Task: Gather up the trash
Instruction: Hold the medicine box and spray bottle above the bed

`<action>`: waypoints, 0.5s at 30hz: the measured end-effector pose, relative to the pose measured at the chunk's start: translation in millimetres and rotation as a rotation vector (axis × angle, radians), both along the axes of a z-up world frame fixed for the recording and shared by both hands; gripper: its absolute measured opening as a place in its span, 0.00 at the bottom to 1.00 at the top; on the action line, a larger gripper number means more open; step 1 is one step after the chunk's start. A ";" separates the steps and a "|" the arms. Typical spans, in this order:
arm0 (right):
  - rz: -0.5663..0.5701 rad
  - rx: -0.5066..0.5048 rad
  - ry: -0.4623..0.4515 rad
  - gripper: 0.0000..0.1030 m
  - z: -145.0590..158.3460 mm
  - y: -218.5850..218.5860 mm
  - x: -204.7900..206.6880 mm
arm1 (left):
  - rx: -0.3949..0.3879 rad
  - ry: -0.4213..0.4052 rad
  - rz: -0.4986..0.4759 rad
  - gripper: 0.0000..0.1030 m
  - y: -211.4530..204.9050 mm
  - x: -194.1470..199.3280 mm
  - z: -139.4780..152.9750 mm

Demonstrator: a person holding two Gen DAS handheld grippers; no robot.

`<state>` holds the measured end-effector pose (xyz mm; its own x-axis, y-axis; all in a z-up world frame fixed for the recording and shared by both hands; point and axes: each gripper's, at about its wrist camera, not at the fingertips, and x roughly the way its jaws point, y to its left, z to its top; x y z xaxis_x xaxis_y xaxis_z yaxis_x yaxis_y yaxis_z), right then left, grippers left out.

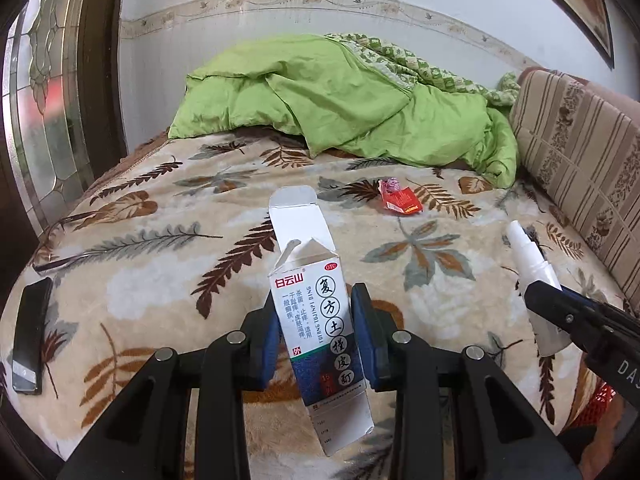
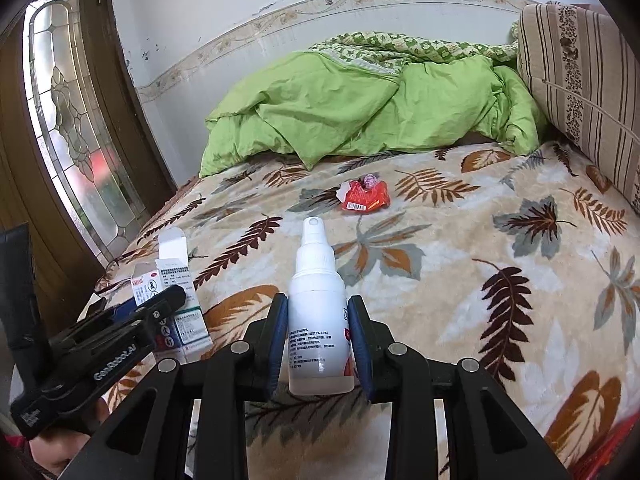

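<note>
A red mesh object (image 1: 598,404) (perhaps a basket, too little shows to tell) is cut off at the lower right edge. The medicine box (image 2: 176,312) is partly hidden behind the left gripper (image 2: 172,298). The spray bottle's (image 2: 318,312) label print is too small to read.

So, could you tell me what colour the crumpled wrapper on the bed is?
Red wrapper, clearest in the right wrist view.

The leaf-print blanket (image 2: 460,280) lies mostly open in the middle. A red wrapper (image 2: 366,196) sits there, the green quilt (image 2: 360,112) blocks the far end, a striped cushion (image 2: 592,80) walls one side.
</note>
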<state>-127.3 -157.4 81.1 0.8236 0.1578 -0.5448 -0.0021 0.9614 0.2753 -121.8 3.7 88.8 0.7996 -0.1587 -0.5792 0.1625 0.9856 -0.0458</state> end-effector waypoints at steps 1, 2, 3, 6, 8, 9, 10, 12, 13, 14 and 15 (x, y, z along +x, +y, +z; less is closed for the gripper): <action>-0.001 0.000 0.001 0.31 -0.2 0.3 0.0 | 0.006 -0.001 0.002 0.31 -0.7 0.4 -0.7; -0.002 0.003 0.004 0.31 -0.7 -0.5 1.1 | 0.015 -0.001 0.004 0.31 -1.2 1.1 -1.8; -0.005 0.008 0.009 0.31 -1.5 -1.5 2.3 | 0.016 0.000 0.004 0.31 -1.5 2.0 -2.6; -0.007 0.015 0.019 0.31 -3.4 -2.2 4.3 | 0.027 -0.006 0.006 0.31 -2.6 3.1 -3.0; -0.004 0.014 0.018 0.32 -3.1 -1.4 4.6 | 0.029 -0.005 0.005 0.31 -3.3 4.0 -3.7; -0.003 0.011 0.019 0.31 -3.2 -0.8 4.7 | 0.031 -0.005 0.006 0.31 -3.7 3.4 -3.4; -0.002 0.008 0.019 0.31 -3.1 -0.1 4.8 | 0.032 -0.005 0.006 0.31 -3.8 3.4 -3.5; 0.000 0.006 0.020 0.31 -3.6 0.9 5.5 | 0.038 -0.004 0.004 0.31 -4.9 4.2 -5.0; 0.001 0.006 0.022 0.31 -3.8 0.7 5.8 | 0.039 -0.005 0.004 0.31 -5.3 4.2 -5.1; 0.000 0.006 0.022 0.31 -3.7 1.2 6.0 | 0.040 -0.006 0.004 0.31 -5.5 4.0 -5.0; 0.000 0.006 0.022 0.31 -3.7 1.1 6.1 | 0.044 -0.008 0.003 0.31 -6.5 4.7 -5.5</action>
<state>-121.2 -156.3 77.3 0.8116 0.1615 -0.5614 0.0035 0.9596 0.2812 -117.1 -2.8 83.2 0.8046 -0.1314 -0.5791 0.1601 0.9871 -0.0016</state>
